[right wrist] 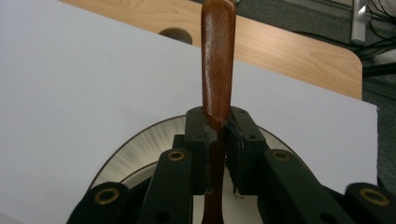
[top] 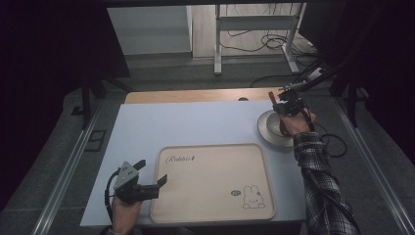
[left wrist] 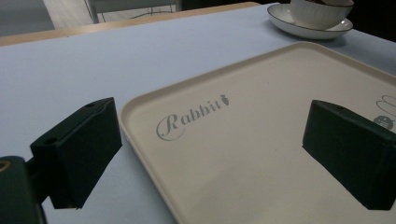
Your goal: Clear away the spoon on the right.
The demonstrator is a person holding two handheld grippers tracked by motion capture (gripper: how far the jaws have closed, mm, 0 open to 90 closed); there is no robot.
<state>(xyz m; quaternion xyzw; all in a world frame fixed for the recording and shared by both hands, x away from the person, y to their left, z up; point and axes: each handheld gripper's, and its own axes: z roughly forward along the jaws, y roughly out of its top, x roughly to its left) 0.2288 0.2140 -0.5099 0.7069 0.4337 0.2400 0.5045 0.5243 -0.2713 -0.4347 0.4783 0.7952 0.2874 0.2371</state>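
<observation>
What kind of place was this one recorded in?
Probably a lab or workshop set up for recording, not a home: a desk under a white sheet, loose cables on the floor, and dark screens at both sides.

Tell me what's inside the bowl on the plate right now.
A brown wooden utensil stands in the bowl, clamped at its handle by the right gripper. Its lower end and the rest of the bowl's inside are hidden by the gripper.

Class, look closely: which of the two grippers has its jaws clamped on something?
The right gripper, clamped on a brown wooden handle; the left gripper stands open.
</observation>
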